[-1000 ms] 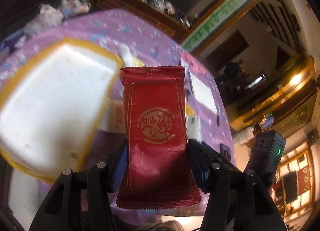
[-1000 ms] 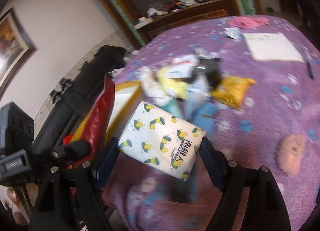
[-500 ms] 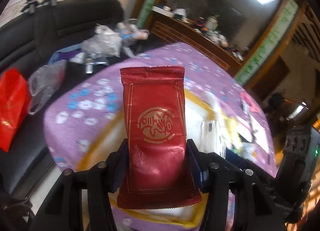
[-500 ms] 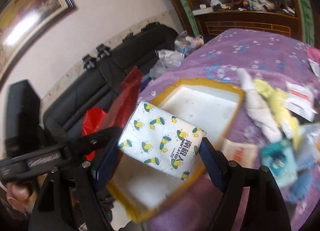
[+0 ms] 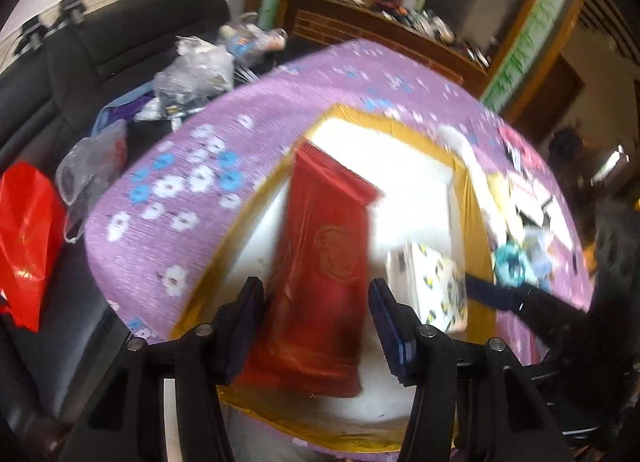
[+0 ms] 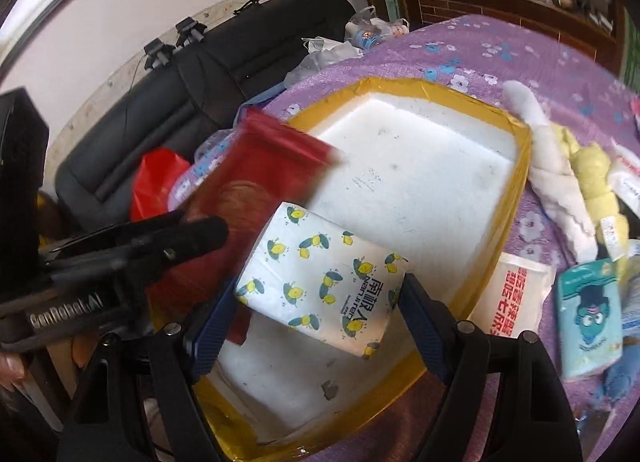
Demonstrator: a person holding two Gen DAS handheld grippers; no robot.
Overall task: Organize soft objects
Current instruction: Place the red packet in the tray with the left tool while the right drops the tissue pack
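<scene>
Jaws parted on the left, clenched on the right, both over the foam box

Left gripper (image 5: 316,322) has let the blurred red packet (image 5: 324,262) loose between its blue pads above the yellow-taped foam box (image 6: 520,165); right gripper (image 6: 312,326) squeezes the lemon-print tissue pack (image 6: 320,282) over the same box on the purple-clothed desk (image 6: 480,49)

The red foil packet (image 5: 320,262), blurred and tilted, is over the left near part of the white foam tray (image 6: 420,181) with yellow tape rim, and the white tissue pack (image 6: 320,282) with lemon print is just right of it.
</scene>
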